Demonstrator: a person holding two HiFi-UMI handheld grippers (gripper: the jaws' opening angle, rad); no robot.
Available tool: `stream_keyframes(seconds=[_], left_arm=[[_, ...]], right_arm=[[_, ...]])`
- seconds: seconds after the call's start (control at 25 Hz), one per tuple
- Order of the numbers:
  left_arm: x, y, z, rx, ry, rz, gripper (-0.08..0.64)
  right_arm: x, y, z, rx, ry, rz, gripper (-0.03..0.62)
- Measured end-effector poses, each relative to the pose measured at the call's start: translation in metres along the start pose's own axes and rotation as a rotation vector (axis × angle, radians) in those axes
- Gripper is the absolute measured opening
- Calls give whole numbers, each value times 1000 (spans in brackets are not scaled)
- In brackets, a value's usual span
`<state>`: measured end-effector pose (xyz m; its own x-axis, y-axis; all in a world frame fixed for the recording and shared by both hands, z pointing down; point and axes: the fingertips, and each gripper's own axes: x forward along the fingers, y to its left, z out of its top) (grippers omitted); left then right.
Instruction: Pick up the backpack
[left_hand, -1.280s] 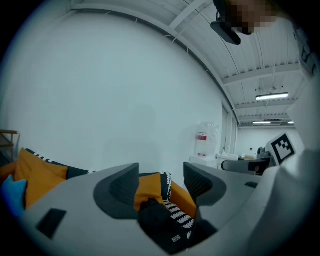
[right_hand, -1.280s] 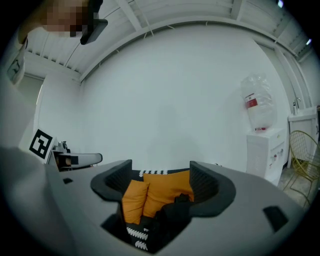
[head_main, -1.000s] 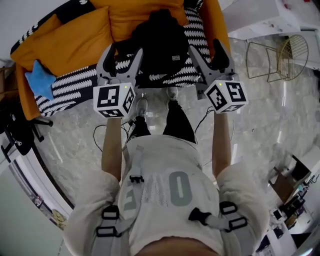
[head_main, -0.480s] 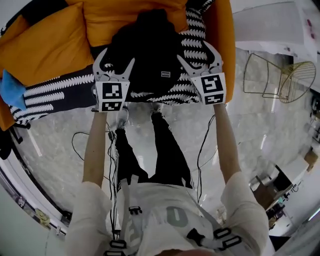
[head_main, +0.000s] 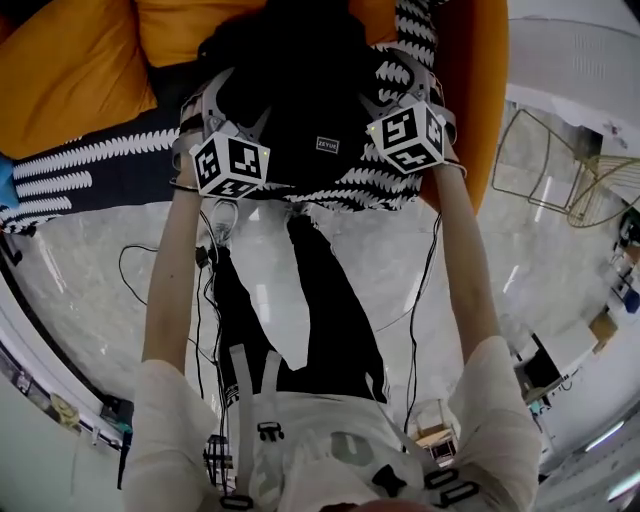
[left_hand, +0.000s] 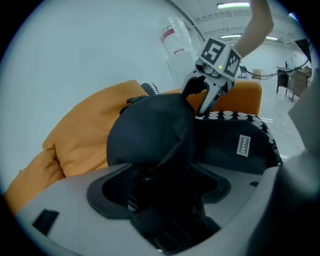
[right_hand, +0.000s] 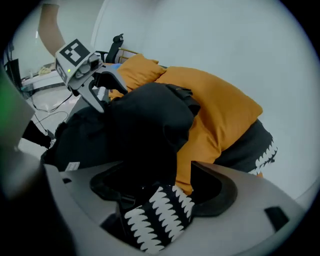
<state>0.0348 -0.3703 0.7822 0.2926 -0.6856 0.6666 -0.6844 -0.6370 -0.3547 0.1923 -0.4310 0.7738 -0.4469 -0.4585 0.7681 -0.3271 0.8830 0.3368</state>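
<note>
1. A black fabric backpack (head_main: 290, 90) sits on the seat of an orange cushioned sofa (head_main: 70, 80). It rests on a black-and-white zigzag-patterned cover (head_main: 390, 185) and leans against the orange back cushions. Its small grey label (head_main: 327, 145) faces the person.
2. The left hand-held gripper (left_hand: 162, 182) is at the backpack's left flank. Its jaws are spread wide and have just been opening. A fold of the bag's black fabric lies in the gap, and the pads are not clamping it.
3. The right hand-held gripper (right_hand: 162, 187) is at the backpack's right flank with its jaws well apart. A strip of the zigzag cover and the bag's dark edge lie between them, and nothing is gripped.
4. Both of the person's arms are stretched forward, and the two grippers face each other across the bag.
5. The person stands on a pale marbled floor (head_main: 100, 290) just in front of the sofa.
</note>
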Motion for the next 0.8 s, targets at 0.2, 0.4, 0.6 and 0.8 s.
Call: stream_keyframes(seconds=[0.2,0.4,0.6,0.8], left_arm=[[17,8,1,42,-2,38,320],[18,8,2,-8,6,40,233],[6,20,23,-34,-31,80,118],[-29,49,65,-52,-95,111,80]], right_arm=[[24,5,4,-42,-12,11,339],[26,8,6,-27,-24,16,246],[13,1,24,17,-67,-1,103],[-27,-20,64,0,-113,-55,35]])
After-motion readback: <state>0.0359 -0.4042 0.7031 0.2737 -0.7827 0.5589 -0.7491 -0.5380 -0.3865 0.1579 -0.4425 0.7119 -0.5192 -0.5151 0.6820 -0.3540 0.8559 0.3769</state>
